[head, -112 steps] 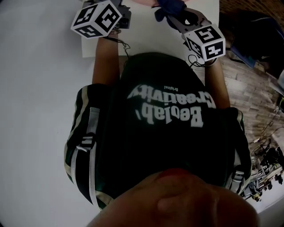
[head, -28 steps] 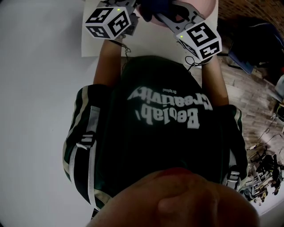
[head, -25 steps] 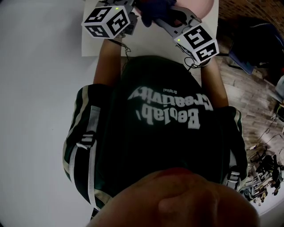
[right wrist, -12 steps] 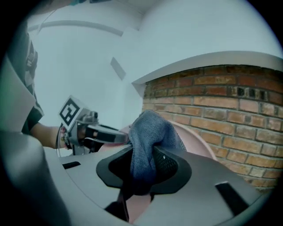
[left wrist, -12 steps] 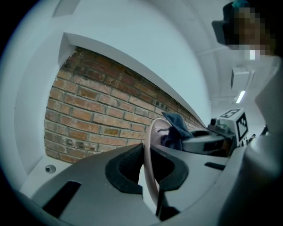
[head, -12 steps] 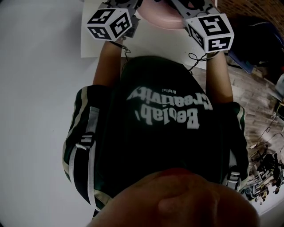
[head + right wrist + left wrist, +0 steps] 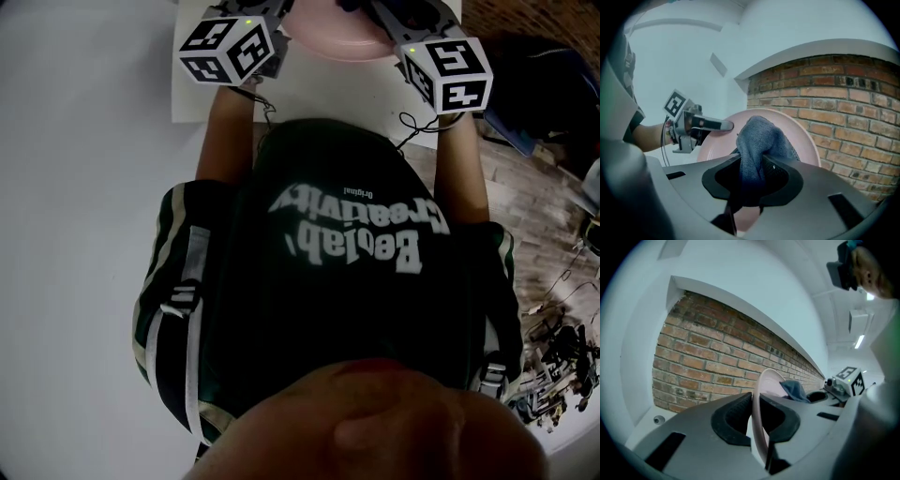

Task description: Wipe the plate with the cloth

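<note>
Plate (image 7: 337, 42), pink, sits at 12 o'clock over the tabletop (image 7: 319, 89), its rim clamped in the left claw (image 7: 755, 420). Right claw (image 7: 751, 180) grips the cloth (image 7: 761, 136) at its face; the cloth has slid toward 12 o'clock, so wiping seems under way.

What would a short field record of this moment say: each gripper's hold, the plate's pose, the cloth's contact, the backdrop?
Left gripper: shut on the rim of the round pink plate
Right gripper: shut on the bunched blue cloth
Plate pose: held on edge, roughly upright
Cloth contact: rests against the plate's face
Backdrop: red brick wall
</note>
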### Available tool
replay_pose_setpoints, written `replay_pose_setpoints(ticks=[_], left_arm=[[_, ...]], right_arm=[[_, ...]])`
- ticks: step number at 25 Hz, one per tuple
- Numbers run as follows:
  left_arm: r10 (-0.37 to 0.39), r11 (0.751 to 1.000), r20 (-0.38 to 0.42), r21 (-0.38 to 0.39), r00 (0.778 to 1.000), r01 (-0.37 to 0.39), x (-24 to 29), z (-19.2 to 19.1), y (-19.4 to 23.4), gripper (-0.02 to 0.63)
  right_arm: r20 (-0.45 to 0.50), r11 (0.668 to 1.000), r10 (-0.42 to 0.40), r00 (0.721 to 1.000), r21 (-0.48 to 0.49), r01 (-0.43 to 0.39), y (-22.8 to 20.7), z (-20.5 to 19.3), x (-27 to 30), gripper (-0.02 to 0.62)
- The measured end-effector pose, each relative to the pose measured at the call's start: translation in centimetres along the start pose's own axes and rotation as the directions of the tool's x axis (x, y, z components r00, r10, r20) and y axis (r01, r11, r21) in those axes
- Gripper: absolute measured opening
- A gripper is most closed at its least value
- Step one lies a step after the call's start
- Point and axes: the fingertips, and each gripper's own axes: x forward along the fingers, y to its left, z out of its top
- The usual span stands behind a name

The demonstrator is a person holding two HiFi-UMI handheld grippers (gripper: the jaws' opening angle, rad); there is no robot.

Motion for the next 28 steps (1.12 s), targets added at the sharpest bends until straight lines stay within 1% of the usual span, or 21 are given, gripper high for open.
replay_pose_setpoints(ticks=[6, 11, 13, 16, 20, 24, 26, 28], left_arm=[[0.035, 0.999, 0.005, -0.018, 0.999, -0.035, 0.6, 0.0, 1.7, 0.021], [0.036, 0.999, 0.006, -0.017, 0.999, -0.036, 0.8, 0.1, 2.0, 0.028], [0.029, 0.999, -0.001, -0.013, 1.0, -0.029, 0.8, -0.1, 1.9, 0.029], [0.012, 1.0, -0.009, -0.008, 1.0, -0.012, 0.8, -0.6, 1.8, 0.028], [-0.022, 1.0, -0.03, -0.014, 0.999, 0.022, 0.9, -1.1, 1.3, 0.028], [-0.044, 0.999, -0.055, -0.01, 0.998, 0.043, 0.9, -1.7, 0.8, 0.028], [-0.062, 0.998, -0.067, -0.023, 0.996, 0.06, 1.1, -2.2, 0.5, 0.028], [-0.095, 0.995, -0.089, -0.03, 0.992, 0.092, 1.3, -2.9, -0.2, 0.028]], right_arm=[[-0.103, 0.996, 0.089, 0.991, 0.04, -0.085, 3.6, -5.5, 0.9, 0.103], [-0.16, 0.986, 0.166, 0.973, 0.049, -0.16, 7.1, -8.2, 1.0, 0.104], [-0.17, 0.985, 0.17, 0.971, 0.047, -0.165, 7.6, -8.6, 1.1, 0.103], [-0.171, 0.992, 0.123, 0.977, 0.031, -0.12, 6.3, -8.7, 1.1, 0.103], [-0.149, 0.999, 0.016, 0.989, 0.044, -0.01, 1.9, -8.0, 0.4, 0.104], [-0.118, 0.993, -0.092, 0.989, 0.064, 0.1, -2.7, -6.9, -0.8, 0.104], [-0.098, 0.989, -0.123, 0.988, 0.065, 0.13, -4.2, -6.0, -1.2, 0.103], [-0.074, 0.986, -0.149, 0.986, 0.059, 0.154, -5.3, -5.1, -1.3, 0.103]])
